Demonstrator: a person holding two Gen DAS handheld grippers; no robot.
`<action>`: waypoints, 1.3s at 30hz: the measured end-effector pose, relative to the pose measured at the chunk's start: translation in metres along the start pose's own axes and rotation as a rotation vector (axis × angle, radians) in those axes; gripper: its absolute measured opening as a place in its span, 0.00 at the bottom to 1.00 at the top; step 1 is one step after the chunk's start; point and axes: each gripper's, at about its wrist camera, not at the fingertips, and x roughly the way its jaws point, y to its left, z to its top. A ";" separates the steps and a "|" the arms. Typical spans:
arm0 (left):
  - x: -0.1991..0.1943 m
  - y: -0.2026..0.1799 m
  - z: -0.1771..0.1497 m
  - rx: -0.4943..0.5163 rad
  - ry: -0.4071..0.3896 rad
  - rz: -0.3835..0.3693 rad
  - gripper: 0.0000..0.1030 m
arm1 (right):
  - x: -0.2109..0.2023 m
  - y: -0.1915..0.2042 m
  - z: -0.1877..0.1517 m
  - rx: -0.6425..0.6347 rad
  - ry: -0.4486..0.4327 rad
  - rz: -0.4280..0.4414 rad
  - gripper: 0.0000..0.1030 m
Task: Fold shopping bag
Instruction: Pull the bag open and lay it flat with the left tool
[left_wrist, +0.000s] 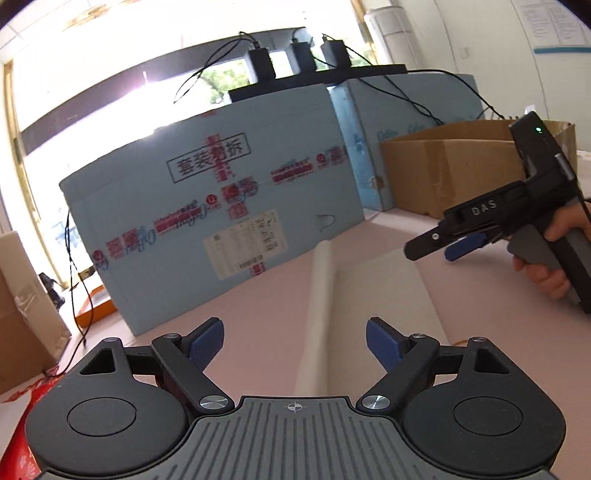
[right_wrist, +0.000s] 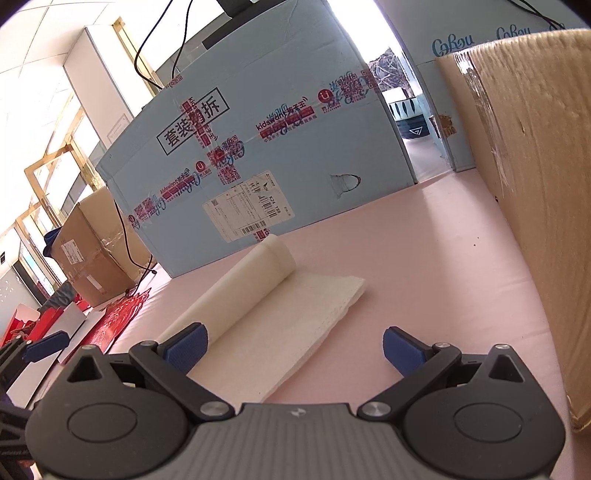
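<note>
While flat on table (right_wrist: 443, 258) | rolled bag (right_wrist: 258, 295) ahead of right hand-held gripper (right_wrist: 293, 349), untouched

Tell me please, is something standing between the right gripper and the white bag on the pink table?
Nothing visible does. The right gripper is open and the partly rolled white shopping bag lies directly ahead on the pink table. The blue carton stands behind the bag, the brown cardboard box off to the side.
</note>
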 end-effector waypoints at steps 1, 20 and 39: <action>0.006 -0.003 -0.002 0.036 0.028 0.016 0.84 | 0.001 0.000 0.000 0.002 0.002 -0.004 1.00; -0.040 -0.041 -0.027 0.044 0.067 -0.172 0.84 | 0.003 0.004 -0.002 -0.023 0.012 -0.018 1.00; -0.037 -0.029 -0.044 -0.080 0.178 -0.213 0.81 | 0.002 0.006 -0.003 -0.035 0.012 -0.024 1.00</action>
